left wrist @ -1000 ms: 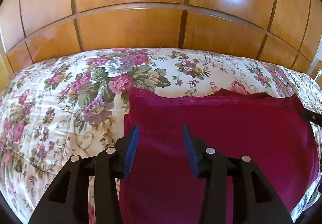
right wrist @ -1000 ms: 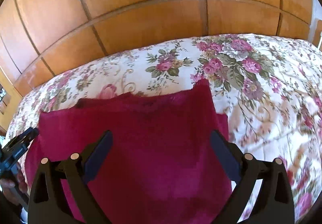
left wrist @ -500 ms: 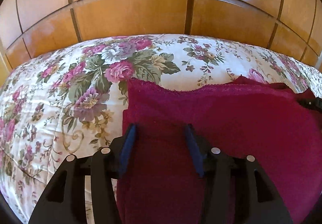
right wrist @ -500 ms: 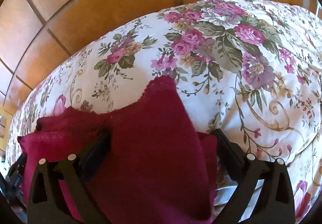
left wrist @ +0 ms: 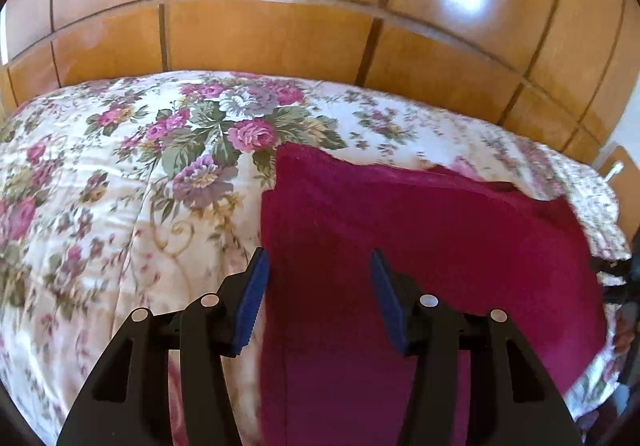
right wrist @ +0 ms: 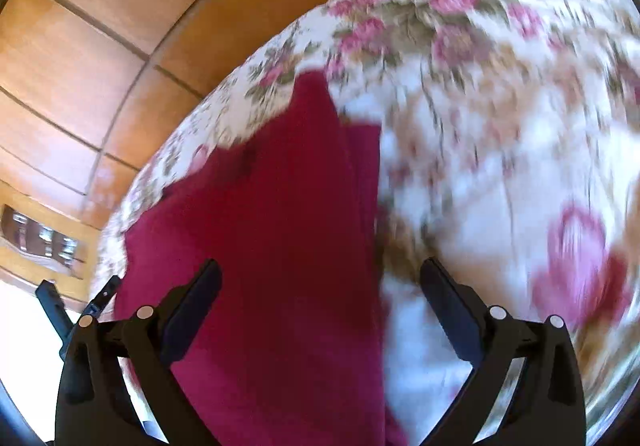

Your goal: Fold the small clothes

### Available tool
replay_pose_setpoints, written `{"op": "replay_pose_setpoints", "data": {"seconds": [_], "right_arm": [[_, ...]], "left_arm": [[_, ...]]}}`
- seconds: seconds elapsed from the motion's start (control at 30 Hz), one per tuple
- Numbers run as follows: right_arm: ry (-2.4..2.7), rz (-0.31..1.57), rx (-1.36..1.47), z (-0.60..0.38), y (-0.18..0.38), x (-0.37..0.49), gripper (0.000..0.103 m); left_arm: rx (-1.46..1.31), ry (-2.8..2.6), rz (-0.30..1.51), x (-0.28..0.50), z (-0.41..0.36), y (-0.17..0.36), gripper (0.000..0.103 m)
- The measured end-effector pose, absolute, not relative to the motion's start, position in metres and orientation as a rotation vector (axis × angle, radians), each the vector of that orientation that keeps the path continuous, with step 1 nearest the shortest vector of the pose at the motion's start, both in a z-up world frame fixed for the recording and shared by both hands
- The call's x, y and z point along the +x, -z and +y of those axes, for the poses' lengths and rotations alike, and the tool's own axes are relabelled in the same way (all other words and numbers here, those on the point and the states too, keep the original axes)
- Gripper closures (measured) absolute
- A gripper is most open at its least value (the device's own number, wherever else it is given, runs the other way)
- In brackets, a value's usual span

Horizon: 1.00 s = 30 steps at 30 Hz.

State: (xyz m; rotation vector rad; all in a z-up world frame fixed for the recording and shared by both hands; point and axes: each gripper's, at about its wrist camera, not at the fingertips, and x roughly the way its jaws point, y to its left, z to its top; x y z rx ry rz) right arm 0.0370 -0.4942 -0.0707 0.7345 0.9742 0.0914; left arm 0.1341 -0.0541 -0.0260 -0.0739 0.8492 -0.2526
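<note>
Hovering over the bed, your left gripper (left wrist: 318, 266) has its jaws spread, its blue pads (left wrist: 252, 302) straddling the left edge of the dark red garment (left wrist: 420, 230), pinching nothing. That garment lies flat on the floral bedspread (left wrist: 112, 197), below the wooden headboard (left wrist: 272, 33). Farther right, your right gripper (right wrist: 320, 286) also stands wide open across the garment's right edge; this view is motion-blurred.
</note>
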Motion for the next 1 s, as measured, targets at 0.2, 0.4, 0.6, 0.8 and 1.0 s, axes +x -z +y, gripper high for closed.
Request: {"op": "replay_pose_setpoints", "data": {"seconds": [0.2, 0.4, 0.6, 0.8, 1.0], "right_arm": [[-0.146, 0.985, 0.671, -0.456, 0.064, 0.013, 0.055], [-0.161, 0.895, 0.593, -0.422, 0.013, 0.018, 0.073], [-0.275, 0.81, 0.485, -0.355, -0.047, 0.039, 0.08], [-0.386, 0.834, 0.363, -0.254, -0.061, 0.07, 0.087], [-0.435, 0.915, 0.319, -0.178, -0.037, 0.103, 0.088]], "left_arm": [[-0.07, 0.357, 0.842, 0.082, -0.06, 0.024, 0.052], [-0.086, 0.429, 0.871, 0.061, -0.058, 0.032, 0.052], [-0.175, 0.484, 0.921, 0.071, -0.048, 0.04, 0.052], [-0.286, 0.528, 0.938, 0.076, -0.034, 0.046, 0.052], [-0.39, 0.546, 0.932, 0.073, -0.011, 0.038, 0.052]]}}
